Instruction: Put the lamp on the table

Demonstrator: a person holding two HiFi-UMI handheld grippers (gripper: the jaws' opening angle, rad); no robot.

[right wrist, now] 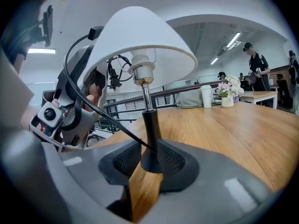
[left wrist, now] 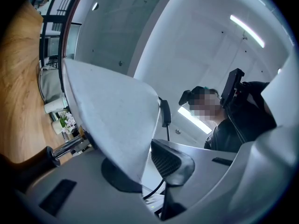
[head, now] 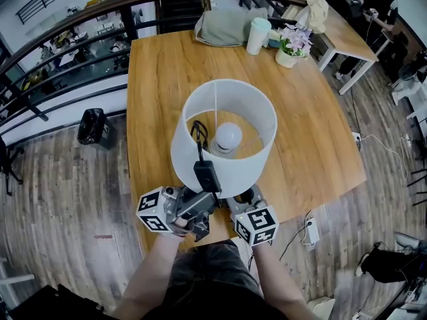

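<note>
While both arms reach out from the bottom of the head view, the lamp [head: 247, 159] sits right in front of them, over the near end of the wooden desk [head: 313, 132]. It's upright, and you look straight down into its white shade [head: 257, 112] at the bulb [head: 228, 137]. Can't tell whether its foot actually touches the wood, since the shade covers that.

Right hand-held gripper [right wrist: 147, 164]: jaws pulled in to a narrow gap and pinched on the flared bottom of the lamp's black stem [right wrist: 150, 129], which stands straight up between the pads. It shows low in the head view too [head: 241, 199], just under the shade.

Left hand-held gripper [left wrist: 145, 171]: jaws nearly together with the lower edge of the shade [left wrist: 112, 120] caught between them, so it grips the fabric wall on the near side [head: 199, 202].

A black cord [right wrist: 93, 106] loops over the shade, and its inline switch [head: 207, 175] hangs against the front of it.

At the far end of the desk there's a small flower pot [head: 288, 49], a white cup [head: 258, 35] and a grey cushion [head: 227, 27], all well apart from the lamp.
</note>
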